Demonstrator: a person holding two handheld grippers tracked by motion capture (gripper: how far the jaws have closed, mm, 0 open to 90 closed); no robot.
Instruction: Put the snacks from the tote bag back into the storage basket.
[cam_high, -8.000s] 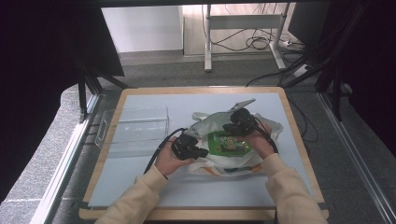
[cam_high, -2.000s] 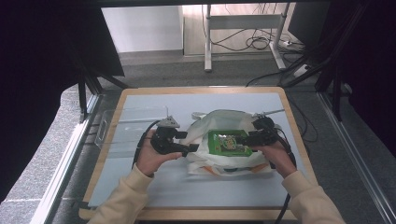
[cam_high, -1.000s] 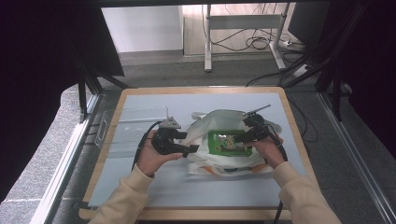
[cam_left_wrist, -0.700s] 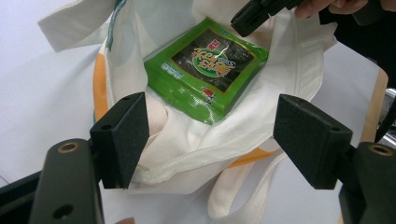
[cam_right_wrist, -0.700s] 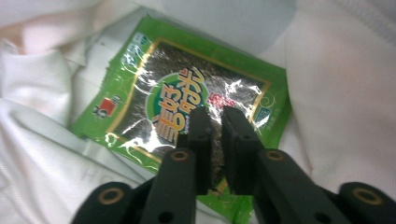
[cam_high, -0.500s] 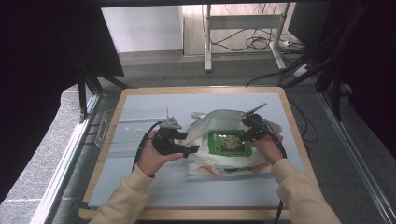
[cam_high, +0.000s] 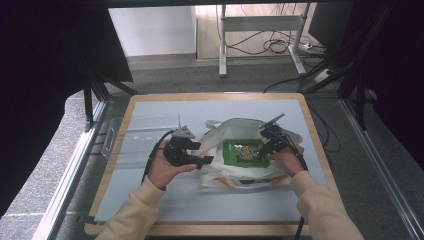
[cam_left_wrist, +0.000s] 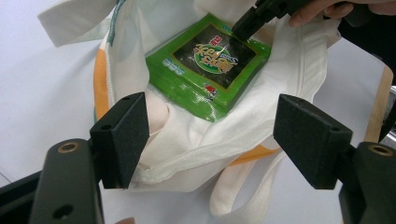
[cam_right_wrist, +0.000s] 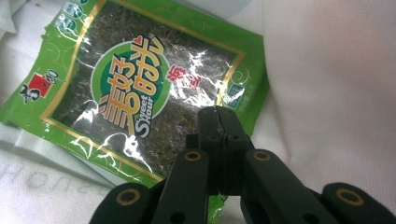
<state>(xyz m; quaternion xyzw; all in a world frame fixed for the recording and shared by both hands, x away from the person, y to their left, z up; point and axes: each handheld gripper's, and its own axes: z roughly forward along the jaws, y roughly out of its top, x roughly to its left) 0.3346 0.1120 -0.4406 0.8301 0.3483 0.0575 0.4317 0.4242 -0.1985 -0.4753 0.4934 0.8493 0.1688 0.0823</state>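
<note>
Meanwhile, the green snack packet (cam_high: 243, 152) is lying inside the white cloth bag (cam_high: 220, 170) on the table (cam_high: 150, 205). The right gripper (cam_right_wrist: 218, 122), its jaws having just closed together empty, is pressing its tips on the packet. The left gripper (cam_left_wrist: 210, 135) is standing wide around the bag's rim, not clamping it.

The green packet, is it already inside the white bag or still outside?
Inside. The green packet lies within the open mouth of the white bag, whose cloth surrounds it. The right gripper, jaws shut, presses on it.

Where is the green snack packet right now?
In the high view the green snack packet lies inside the open white bag, right of centre, with the right gripper at its edge.
</note>
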